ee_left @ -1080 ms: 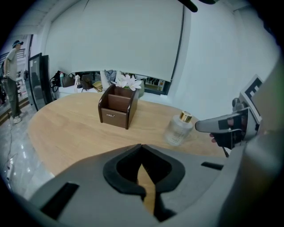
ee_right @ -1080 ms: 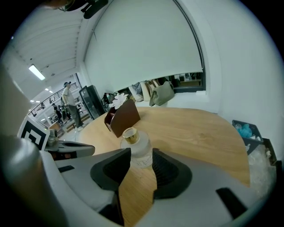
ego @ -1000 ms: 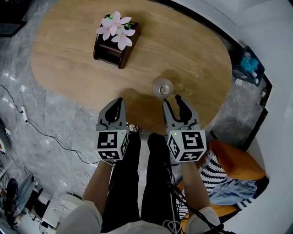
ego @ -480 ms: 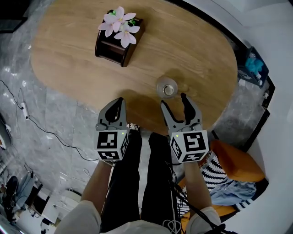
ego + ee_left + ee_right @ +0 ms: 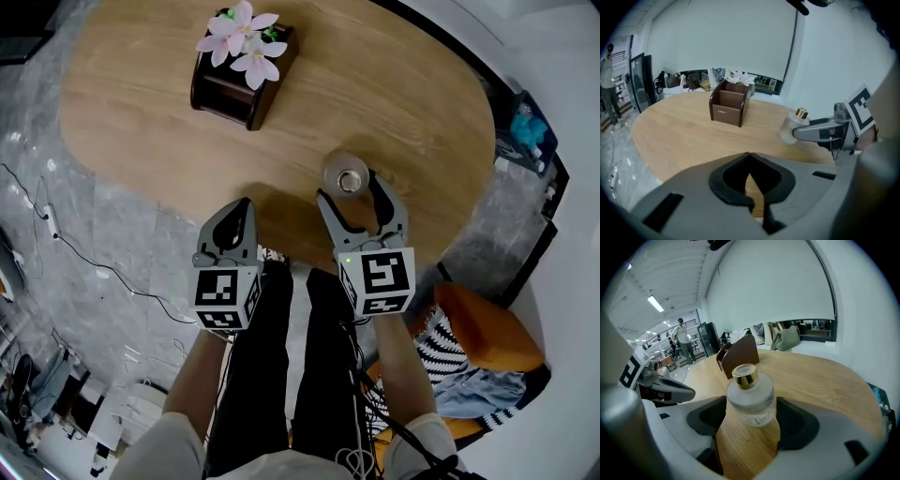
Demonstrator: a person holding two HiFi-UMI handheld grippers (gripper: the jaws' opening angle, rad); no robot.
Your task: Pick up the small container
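Observation:
The small container is a frosted glass bottle (image 5: 343, 175) with a gold cap, upright on the oval wooden table (image 5: 141, 112) near its front edge. My right gripper (image 5: 349, 189) reaches over that edge, its jaws opening. The bottle (image 5: 751, 399) stands between them, and the pads either side do not press on it. In the right gripper view the right gripper (image 5: 751, 417) flanks the bottle's base. My left gripper (image 5: 239, 208) hovers at the table's edge, left of the bottle, shut on nothing. In the left gripper view the left gripper (image 5: 749, 157) shows meeting tips, with the bottle (image 5: 791, 129) ahead to the right.
A dark wooden box (image 5: 239, 80) with pink flowers stands at the table's far left. A person's dark-trousered legs (image 5: 281, 375) lie below the grippers. An orange seat (image 5: 483, 337) with clothes sits at lower right. Cables trail over the grey floor (image 5: 84, 272) at left.
My right gripper has moved forward over the table's edge and its jaws have spread wide around the bottle. The left gripper has stayed in place, shut.

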